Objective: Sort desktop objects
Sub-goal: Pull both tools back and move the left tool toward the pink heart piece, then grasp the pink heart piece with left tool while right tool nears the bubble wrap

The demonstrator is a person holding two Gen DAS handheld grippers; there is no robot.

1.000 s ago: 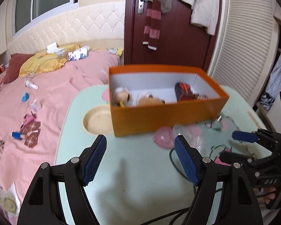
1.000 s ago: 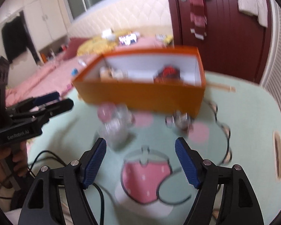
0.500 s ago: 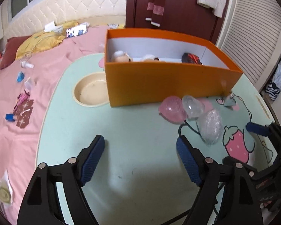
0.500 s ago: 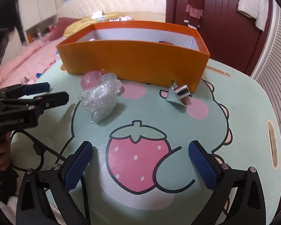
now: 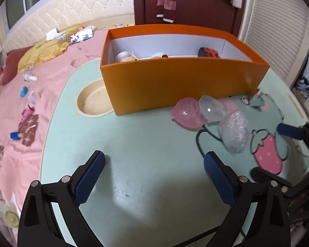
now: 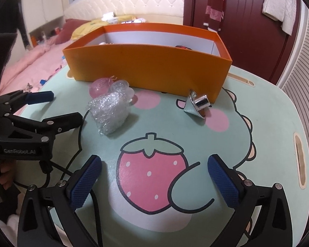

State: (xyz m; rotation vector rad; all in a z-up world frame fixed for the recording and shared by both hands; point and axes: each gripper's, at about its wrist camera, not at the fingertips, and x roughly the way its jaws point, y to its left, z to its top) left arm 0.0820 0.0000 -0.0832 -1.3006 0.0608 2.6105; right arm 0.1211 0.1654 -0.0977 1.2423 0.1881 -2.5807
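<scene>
ahead and left of the empty, wide-spread right gripper (image 6: pixel 154 177), nearer than the equally splayed, empty left gripper (image 5: pixel 154 175), lies the bubble-wrap bundle (image 6: pixel 109 111), its long axis slanting toward the orange box (image 6: pixel 150 70).

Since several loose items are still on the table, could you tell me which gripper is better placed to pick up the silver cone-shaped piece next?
The right gripper, probably. It is open and empty, and the silver piece lies ahead of it by the orange box. The left gripper, also open, faces the pink shell instead.
</scene>
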